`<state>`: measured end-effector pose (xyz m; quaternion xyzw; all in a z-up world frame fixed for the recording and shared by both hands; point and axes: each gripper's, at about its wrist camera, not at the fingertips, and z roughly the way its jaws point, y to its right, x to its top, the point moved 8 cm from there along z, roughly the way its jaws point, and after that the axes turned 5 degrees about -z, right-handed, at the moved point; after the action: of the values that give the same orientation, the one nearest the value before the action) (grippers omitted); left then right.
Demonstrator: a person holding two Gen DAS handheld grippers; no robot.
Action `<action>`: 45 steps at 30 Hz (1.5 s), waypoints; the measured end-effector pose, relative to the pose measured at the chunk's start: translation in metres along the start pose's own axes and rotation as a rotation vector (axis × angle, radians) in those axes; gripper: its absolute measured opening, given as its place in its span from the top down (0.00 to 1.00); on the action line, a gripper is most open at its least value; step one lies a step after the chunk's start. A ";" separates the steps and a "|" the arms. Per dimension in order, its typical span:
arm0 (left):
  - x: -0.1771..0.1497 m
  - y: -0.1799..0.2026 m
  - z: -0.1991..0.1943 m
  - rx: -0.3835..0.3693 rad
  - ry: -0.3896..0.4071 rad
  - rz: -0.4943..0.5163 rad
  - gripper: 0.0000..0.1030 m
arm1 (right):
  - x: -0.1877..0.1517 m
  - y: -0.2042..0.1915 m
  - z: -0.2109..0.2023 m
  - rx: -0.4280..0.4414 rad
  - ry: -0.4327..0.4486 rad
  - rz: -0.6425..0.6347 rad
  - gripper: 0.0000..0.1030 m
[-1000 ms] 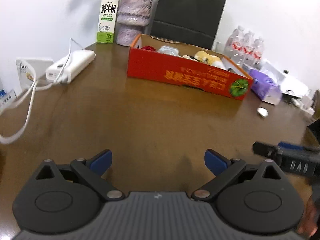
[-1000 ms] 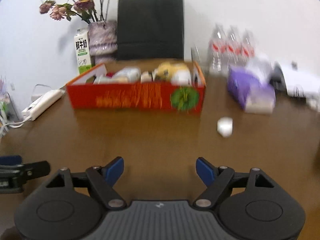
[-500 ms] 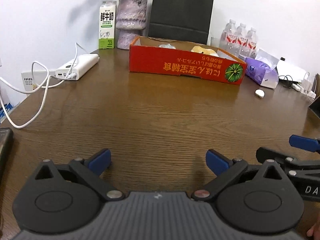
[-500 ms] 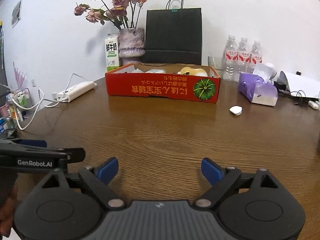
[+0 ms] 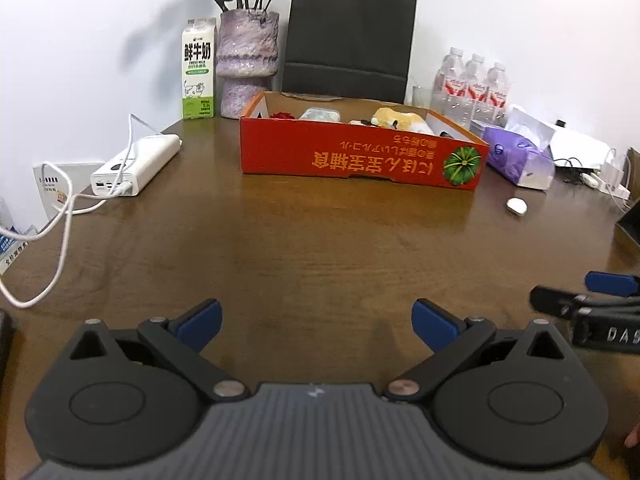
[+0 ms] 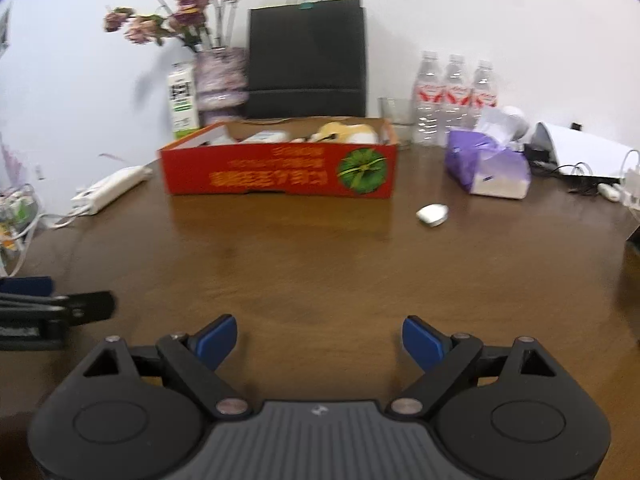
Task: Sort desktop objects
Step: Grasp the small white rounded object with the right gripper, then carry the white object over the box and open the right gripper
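A red cardboard box (image 5: 360,156) stands at the back of the brown table and holds a yellow plush toy (image 5: 396,118) and several other items. It also shows in the right wrist view (image 6: 280,176). A small white earbud case (image 5: 516,205) lies on the table to the box's right, also in the right wrist view (image 6: 432,214). My left gripper (image 5: 316,318) is open and empty over the near table. My right gripper (image 6: 320,340) is open and empty, level with it; its fingers (image 5: 608,283) show at the right edge of the left wrist view.
A white power bank (image 5: 136,164) with cables lies at the left. A milk carton (image 5: 198,74), a purple vase (image 5: 246,64) with dried flowers, a black paper bag (image 5: 348,40), three water bottles (image 5: 474,84) and a purple tissue pack (image 5: 516,156) line the back.
Both grippers have pulled back and shifted; the views swung, and the right wrist view is now blurred by motion. Both stay open and empty.
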<state>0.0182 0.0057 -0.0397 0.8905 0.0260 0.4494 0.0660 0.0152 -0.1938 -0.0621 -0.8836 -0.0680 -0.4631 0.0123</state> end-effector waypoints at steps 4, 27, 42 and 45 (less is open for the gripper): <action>0.014 0.004 0.019 0.015 -0.002 0.001 0.00 | 0.014 0.025 0.020 -0.024 -0.004 0.007 0.13; 0.103 0.040 0.166 -0.046 -0.073 0.081 0.90 | 0.074 0.086 0.155 -0.057 -0.049 0.019 0.73; 0.084 0.030 0.109 -0.045 -0.043 0.039 0.98 | 0.081 -0.026 0.107 0.157 0.028 -0.077 0.73; 0.071 0.026 0.088 -0.052 -0.050 0.031 0.98 | 0.072 -0.036 0.087 0.182 0.032 -0.074 0.73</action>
<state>0.1312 -0.0212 -0.0308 0.8998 -0.0012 0.4284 0.0829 0.1221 -0.1430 -0.0540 -0.8682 -0.1423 -0.4691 0.0763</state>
